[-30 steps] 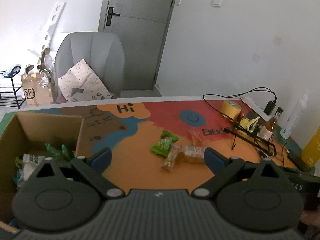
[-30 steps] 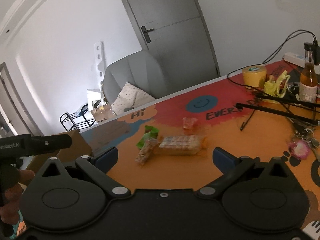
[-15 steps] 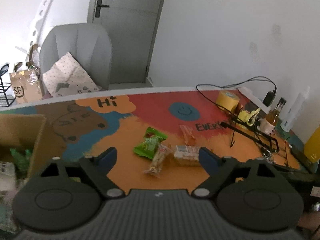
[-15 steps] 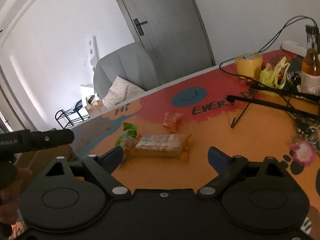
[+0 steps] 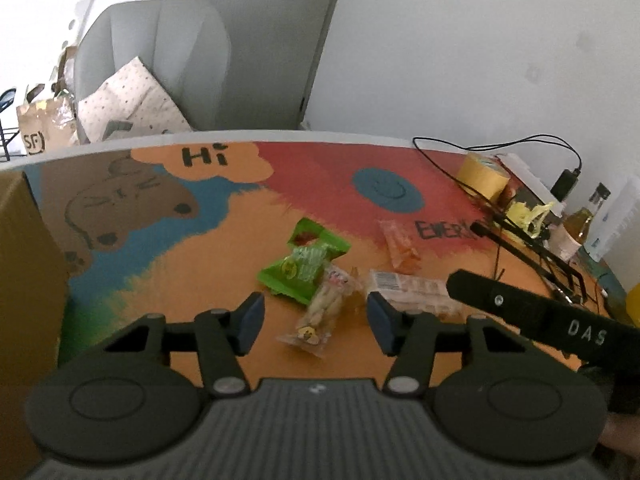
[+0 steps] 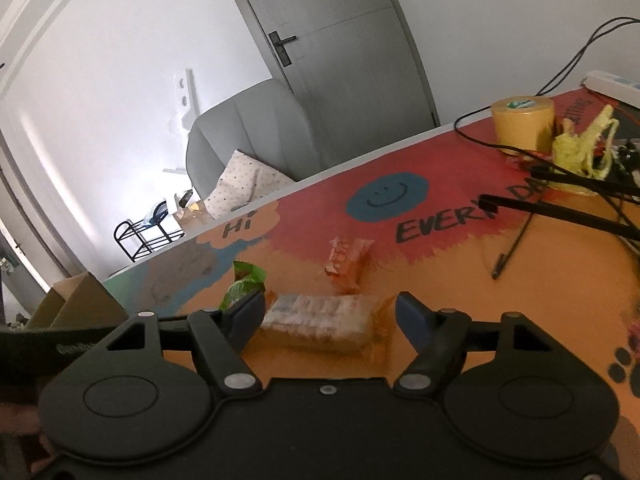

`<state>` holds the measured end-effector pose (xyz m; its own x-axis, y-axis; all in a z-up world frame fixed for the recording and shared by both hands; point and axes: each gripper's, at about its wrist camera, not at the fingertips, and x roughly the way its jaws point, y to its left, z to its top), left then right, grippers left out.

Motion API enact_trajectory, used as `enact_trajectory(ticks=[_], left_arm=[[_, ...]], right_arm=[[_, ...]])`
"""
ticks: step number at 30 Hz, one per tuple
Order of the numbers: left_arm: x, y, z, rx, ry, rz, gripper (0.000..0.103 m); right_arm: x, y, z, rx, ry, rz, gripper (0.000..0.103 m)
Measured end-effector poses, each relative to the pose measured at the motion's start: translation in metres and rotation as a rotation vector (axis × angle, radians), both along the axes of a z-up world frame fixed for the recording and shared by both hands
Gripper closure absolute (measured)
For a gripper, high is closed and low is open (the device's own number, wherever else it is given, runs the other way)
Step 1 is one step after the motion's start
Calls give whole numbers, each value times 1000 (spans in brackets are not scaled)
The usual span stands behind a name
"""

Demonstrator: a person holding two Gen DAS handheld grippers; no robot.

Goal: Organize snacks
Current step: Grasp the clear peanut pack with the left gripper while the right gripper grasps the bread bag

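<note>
Snacks remain beside the cardboard box (image 5: 28, 272): left gripper (image 5: 316, 316) closing, unclenched, around clear packet (image 5: 320, 312); right gripper (image 6: 330, 314) likewise around wafer pack (image 6: 320, 316).

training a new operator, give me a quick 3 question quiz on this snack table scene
1. True or false: the left gripper already pinches the clear snack pack.
2. Which snack lies between the right gripper's open jaws: A the long biscuit pack, B the orange pouch, C the green packet?
3. Fill in: the tape roll is ____ in colour.

Key: 1 false, 2 A, 3 yellow.
</note>
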<state>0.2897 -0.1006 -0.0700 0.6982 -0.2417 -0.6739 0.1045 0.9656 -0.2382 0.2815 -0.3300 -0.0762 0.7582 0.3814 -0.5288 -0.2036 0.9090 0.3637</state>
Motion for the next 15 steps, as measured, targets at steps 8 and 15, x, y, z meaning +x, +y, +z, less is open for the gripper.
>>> enact_trajectory(ticks=[8, 15], left_arm=[[13, -5, -15, 8, 23, 13, 61], [15, -7, -22, 12, 35, 32, 78]], right_arm=[[21, 17, -1, -1, 1, 33, 34], [36, 25, -8, -1, 38, 31, 39]])
